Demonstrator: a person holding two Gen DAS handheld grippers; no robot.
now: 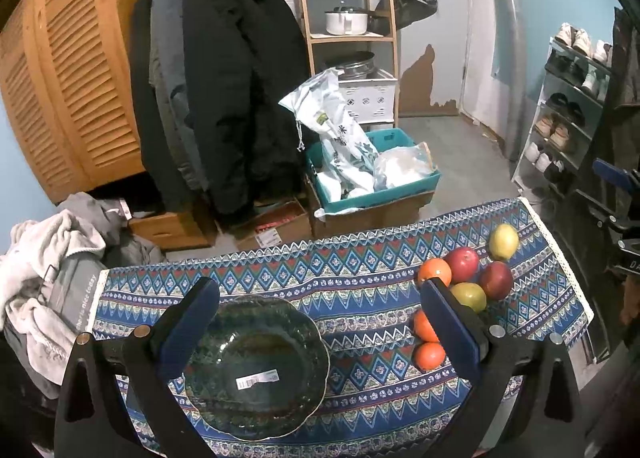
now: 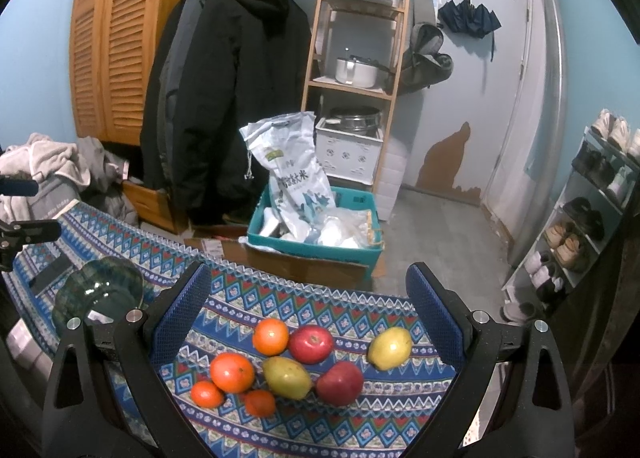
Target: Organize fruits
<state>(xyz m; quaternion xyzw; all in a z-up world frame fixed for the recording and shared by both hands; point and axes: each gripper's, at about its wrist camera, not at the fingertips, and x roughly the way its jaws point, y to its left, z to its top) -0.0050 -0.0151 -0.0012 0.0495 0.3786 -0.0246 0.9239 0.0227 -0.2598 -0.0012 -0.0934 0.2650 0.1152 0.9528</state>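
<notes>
A: Since the fruit has to be tidied up, what is the biggest thing here?

B: The table with the blue zigzag cloth. Next biggest is the dark glass bowl on the left side. It has nothing in it but a sticker, so I think the fruit should go there.

A: And where is the fruit?

B: In a little pile on the right side of the cloth, well apart from the bowl. There are two red apples, two yellow-green fruits, and four oranges. One yellow fruit sits a bit off to the right.

A: What are the tongs doing?

B: The left gripper is wide apart, with the bowl just between its arms. It holds nothing. The right gripper is wide apart too, right over the pile, not touching any fruit.

A: So nothing is picked up yet?

B: Nothing. I think the right one grabs first.
</notes>
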